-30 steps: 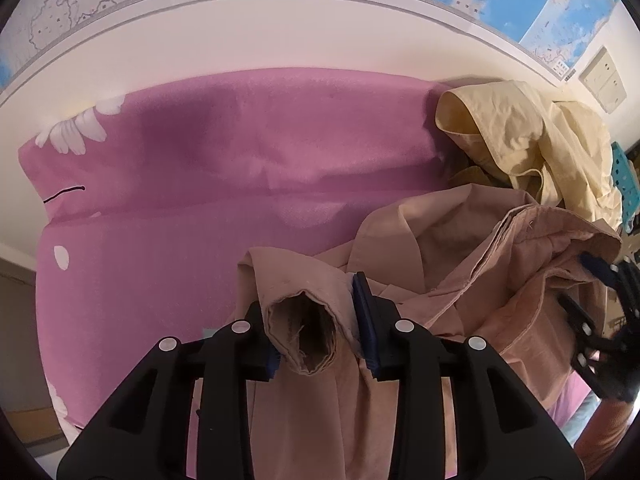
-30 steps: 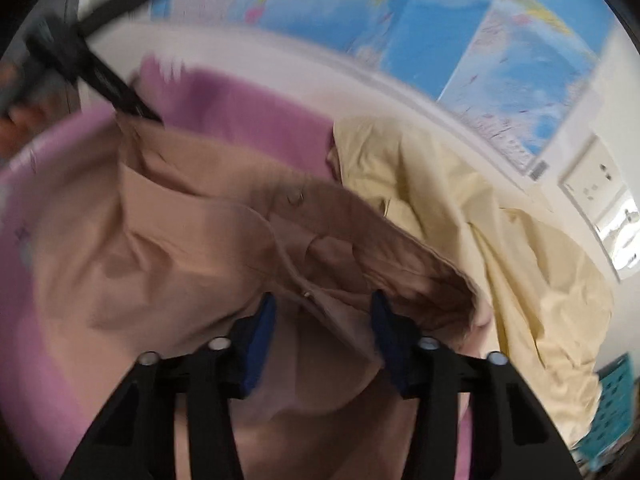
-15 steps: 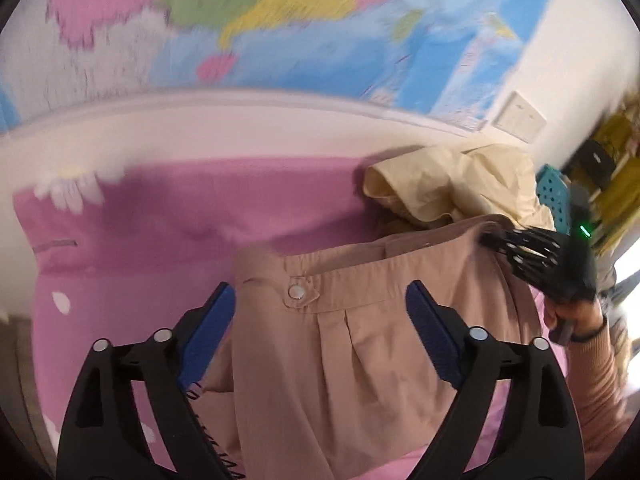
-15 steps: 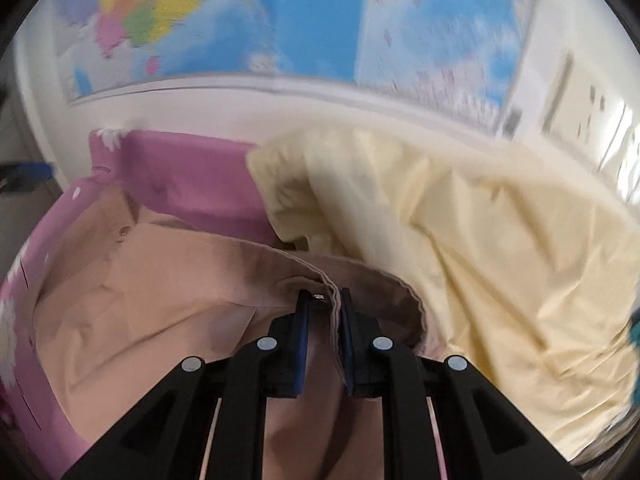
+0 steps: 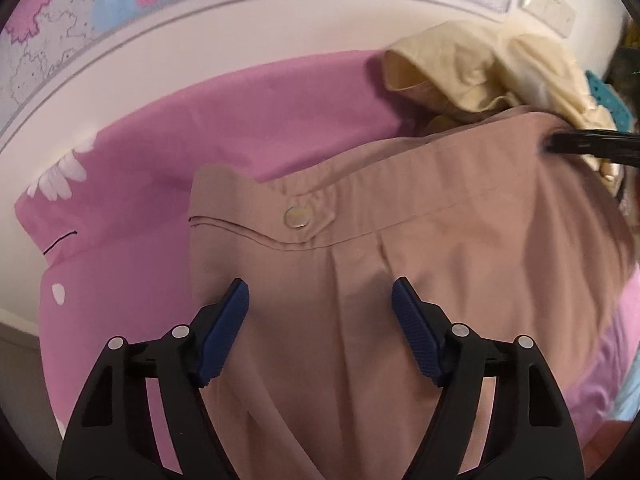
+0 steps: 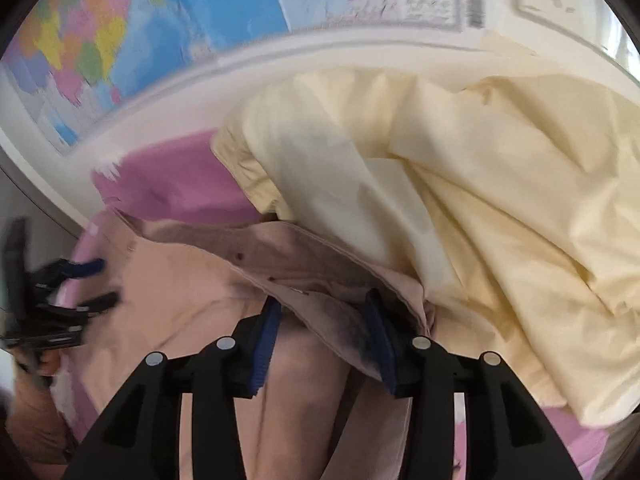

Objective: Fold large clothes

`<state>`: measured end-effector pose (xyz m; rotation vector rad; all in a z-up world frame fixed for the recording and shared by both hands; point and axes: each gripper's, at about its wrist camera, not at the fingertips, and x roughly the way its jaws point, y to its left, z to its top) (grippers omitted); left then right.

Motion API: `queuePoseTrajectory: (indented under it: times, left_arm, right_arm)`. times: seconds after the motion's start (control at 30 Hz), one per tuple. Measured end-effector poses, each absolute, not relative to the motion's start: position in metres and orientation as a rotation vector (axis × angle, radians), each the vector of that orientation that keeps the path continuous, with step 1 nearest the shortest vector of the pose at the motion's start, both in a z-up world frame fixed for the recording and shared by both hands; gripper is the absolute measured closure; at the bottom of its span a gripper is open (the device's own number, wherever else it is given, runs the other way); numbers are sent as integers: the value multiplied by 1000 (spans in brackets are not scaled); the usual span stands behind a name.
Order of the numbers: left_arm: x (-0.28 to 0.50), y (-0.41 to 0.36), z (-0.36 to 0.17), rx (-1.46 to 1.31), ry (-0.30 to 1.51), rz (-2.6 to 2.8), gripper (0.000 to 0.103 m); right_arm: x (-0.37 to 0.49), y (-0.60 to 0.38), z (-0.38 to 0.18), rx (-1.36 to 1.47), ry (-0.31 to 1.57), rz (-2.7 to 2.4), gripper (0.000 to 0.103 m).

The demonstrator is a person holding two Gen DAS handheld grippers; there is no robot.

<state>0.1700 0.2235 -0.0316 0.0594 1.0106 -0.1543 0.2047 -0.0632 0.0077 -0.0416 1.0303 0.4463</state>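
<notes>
**Trousers down flat, both tools let go at the waistband**

Maps cover the white wall behind, and below them a wide pink bedsheet with white flower prints (image 5: 248, 120) serves as the folding surface, broad and smooth enough to take a full garment. Biggest thing on it is the pair of tan cotton trousers (image 5: 400, 280), spread front-up across the middle with the waistband toward the wall and the legs running back toward the cameras. That looks like a deliberate layout: flat and squared, ready for a first fold.

Off to the right sits the crumpled pale-yellow cotton garment (image 6: 460, 200), heaped and spilling over the trousers' right waist corner. It reads as the waiting pile, though that overlap could snag a fold.

Now the tools. The left gripper (image 5: 320, 304) hovers over the trouser front just below the waistband, jaws spread wide, nothing between its blue pads (image 5: 228, 320). Released, I'd say, so the cloth can settle. The right gripper (image 6: 324, 312) is at the opposite waist corner, jaws parted too; the waistband edge passes between them but they are not pinching it.

Smallest detail: the round metal button (image 5: 297, 216) on the waistband tab, facing up and fastened, which confirms the front is uppermost.

My read: the spreading step is about finished, and the next call is a regrip for folding the legs.
</notes>
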Motion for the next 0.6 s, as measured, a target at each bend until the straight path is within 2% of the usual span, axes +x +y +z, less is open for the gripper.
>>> queuePoseTrajectory:
  times: [0.1, 0.27, 0.47, 0.6]
  left_arm:
    - [172, 224, -35, 57, 1010, -154, 30]
    - [173, 221, -36, 72, 994, -148, 30]
    - [176, 221, -40, 77, 999, -137, 30]
    - [182, 220, -45, 63, 1010, -124, 28]
  right_arm:
    - [176, -69, 26, -66, 933, 470, 56]
    - [136, -42, 35, -196, 817, 533, 57]
    - [170, -15, -2, -284, 893, 476, 59]
    - [207, -33, -29, -105, 1002, 482, 61]
